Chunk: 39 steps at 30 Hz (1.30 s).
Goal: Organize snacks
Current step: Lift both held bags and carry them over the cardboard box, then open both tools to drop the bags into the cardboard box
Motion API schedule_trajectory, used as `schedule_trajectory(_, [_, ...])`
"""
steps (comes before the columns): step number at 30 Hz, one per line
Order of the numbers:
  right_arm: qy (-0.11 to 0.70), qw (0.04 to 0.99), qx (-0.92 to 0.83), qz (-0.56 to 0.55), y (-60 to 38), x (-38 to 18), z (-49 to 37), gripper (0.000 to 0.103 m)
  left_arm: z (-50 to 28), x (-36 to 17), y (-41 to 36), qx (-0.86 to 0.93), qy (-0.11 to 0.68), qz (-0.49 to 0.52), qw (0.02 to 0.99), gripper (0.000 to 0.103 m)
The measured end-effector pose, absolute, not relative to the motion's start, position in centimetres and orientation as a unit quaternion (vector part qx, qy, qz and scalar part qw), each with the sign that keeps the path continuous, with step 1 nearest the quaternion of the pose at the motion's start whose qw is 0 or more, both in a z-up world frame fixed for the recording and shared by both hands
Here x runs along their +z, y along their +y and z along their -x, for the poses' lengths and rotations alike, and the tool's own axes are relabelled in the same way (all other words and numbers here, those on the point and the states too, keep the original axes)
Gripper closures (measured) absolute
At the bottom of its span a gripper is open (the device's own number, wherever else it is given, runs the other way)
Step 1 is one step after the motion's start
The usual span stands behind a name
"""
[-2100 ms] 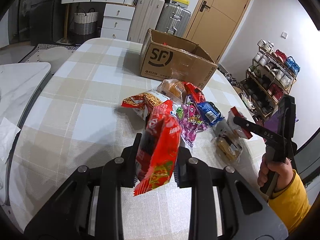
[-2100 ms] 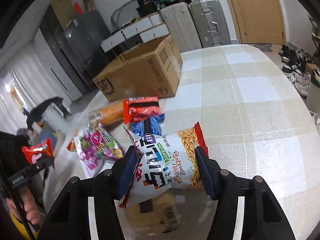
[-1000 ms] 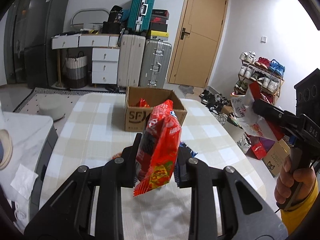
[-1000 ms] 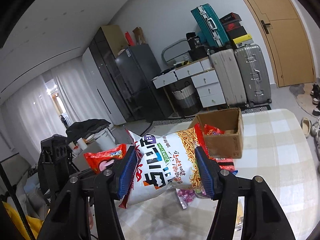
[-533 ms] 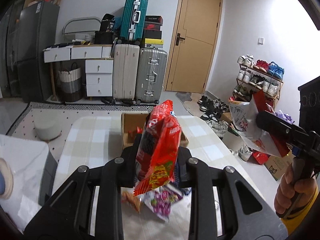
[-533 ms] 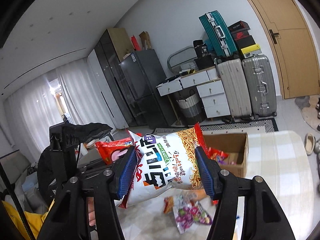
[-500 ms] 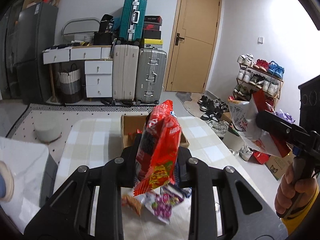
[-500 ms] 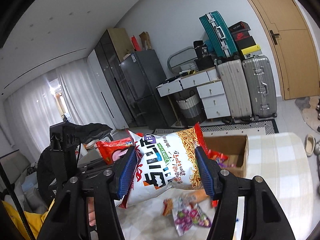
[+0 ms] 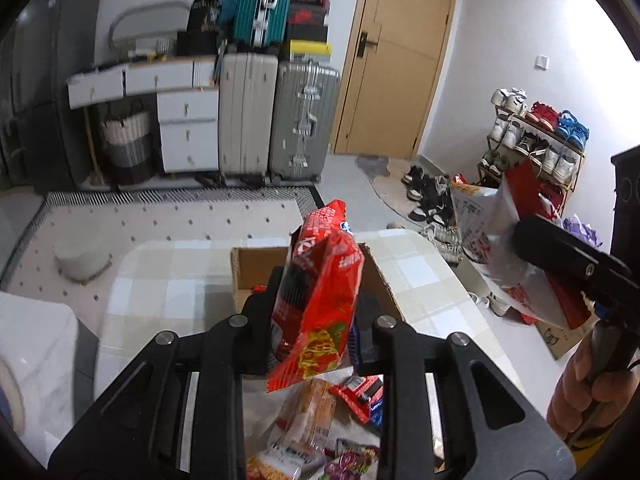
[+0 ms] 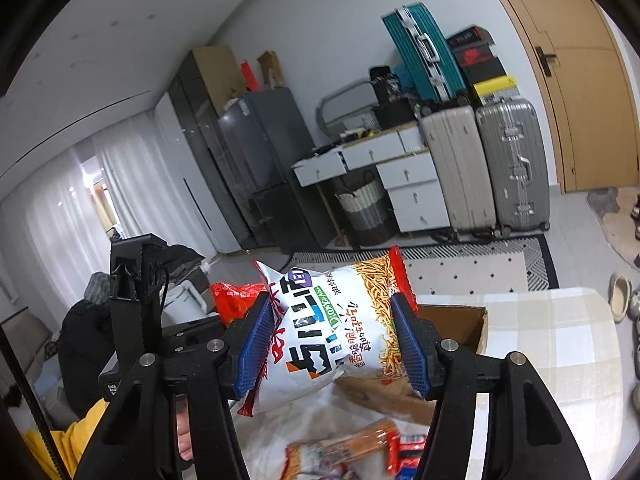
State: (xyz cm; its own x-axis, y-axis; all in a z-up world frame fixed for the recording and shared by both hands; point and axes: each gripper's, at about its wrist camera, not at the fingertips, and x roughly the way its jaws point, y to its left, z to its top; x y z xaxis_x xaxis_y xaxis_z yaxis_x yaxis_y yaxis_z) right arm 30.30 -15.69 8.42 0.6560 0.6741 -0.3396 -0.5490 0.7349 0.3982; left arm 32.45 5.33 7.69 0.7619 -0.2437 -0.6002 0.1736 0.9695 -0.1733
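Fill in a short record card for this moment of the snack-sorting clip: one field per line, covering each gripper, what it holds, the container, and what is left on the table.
Left gripper: shut on red snack bag
Right gripper: shut on white noodle-snack bag
Container: open cardboard box at the far end of the checked table
Bags' position: both held in the air, near the box
Left on table: several snack packets lying nearer the camera than the box

Both grippers are now lifted off the table (image 9: 168,280) and carried toward the box (image 9: 256,268), which sits closer below the red bag (image 9: 320,296) and white bag (image 10: 340,328); the loose snacks (image 9: 316,420) trail beneath.
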Motion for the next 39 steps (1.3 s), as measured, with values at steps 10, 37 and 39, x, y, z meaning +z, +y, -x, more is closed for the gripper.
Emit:
schedule_trajectory(10, [0.301, 0.894, 0.309, -0.126, -14.2, 2.6, -38.8, 0.044, -43.5, 0.4, 3.4, -0.115, 0.401, 0.04, 0.908, 0.08])
schedule_trajectory(37, [0.38, 0.872, 0.282, -0.127, -12.8, -5.3, -44.3, 0.043, -49.5, -8.4, 3.3, -0.103, 0.458, 0.044, 0.882, 0.079])
schedule_trajectory(39, [0.388, 0.869, 0.279, -0.125, -12.6, -5.8, -44.7, 0.043, -48.9, -8.1, 3.4, -0.101, 0.458, 0.044, 0.882, 0.079])
